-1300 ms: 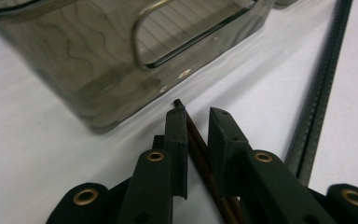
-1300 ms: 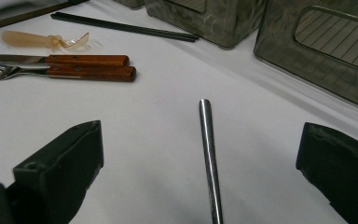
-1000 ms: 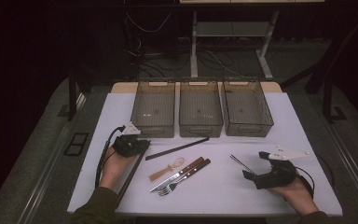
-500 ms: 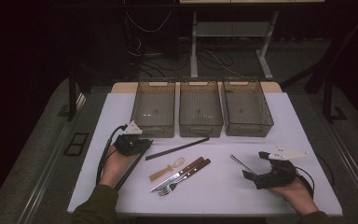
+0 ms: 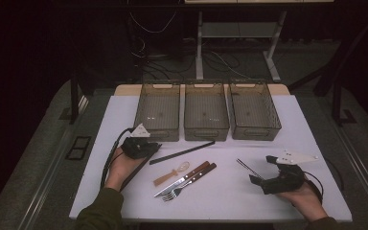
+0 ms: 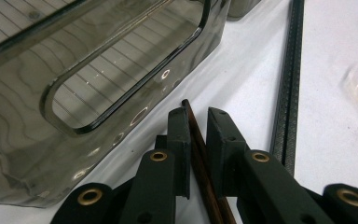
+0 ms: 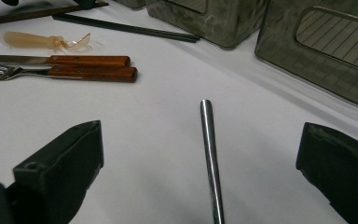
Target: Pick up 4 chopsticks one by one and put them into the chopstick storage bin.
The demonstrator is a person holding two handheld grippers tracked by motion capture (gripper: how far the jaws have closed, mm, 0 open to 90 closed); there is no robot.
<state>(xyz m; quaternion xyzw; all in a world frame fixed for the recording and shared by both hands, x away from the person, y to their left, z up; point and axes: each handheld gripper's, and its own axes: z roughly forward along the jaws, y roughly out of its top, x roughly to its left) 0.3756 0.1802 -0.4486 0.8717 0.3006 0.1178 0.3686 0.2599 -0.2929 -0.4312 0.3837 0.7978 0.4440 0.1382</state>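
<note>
Brown and slim, a wooden chopstick (image 6: 200, 154) runs up between the two black jaws of the left gripper (image 6: 197, 122), which stand nearly closed with the pads drawn in against its sides, so the stick is pinched there; its tip pokes out just past the jaw ends, close to the corner of the nearest bin (image 6: 51, 116). From the high view the left gripper (image 5: 149, 149) sits at the left of the white table (image 5: 230, 201), just in front of the left bin (image 5: 157, 111), with the stick slanting back toward the person's left hand (image 5: 122, 165). A black chopstick (image 6: 286, 102) lies on the table just beside the left gripper, apart from it. The right gripper (image 7: 200, 163) has its jaws spread wide, and a metal chopstick (image 7: 210, 154) lies flat on the table between them, touched by neither. In the high view the right gripper (image 5: 261, 170) rests at the right of the table in the person's right hand (image 5: 306, 196). Three smoky translucent bins stand in a row at the far side; left, middle bin (image 5: 206, 110) and right bin (image 5: 254, 109) all show bare floors. Between the grippers lie a wood-handled knife (image 5: 184, 178) and fork (image 5: 191, 182) side by side, with a small clear plastic spoon (image 5: 172, 173) just to their left.
</note>
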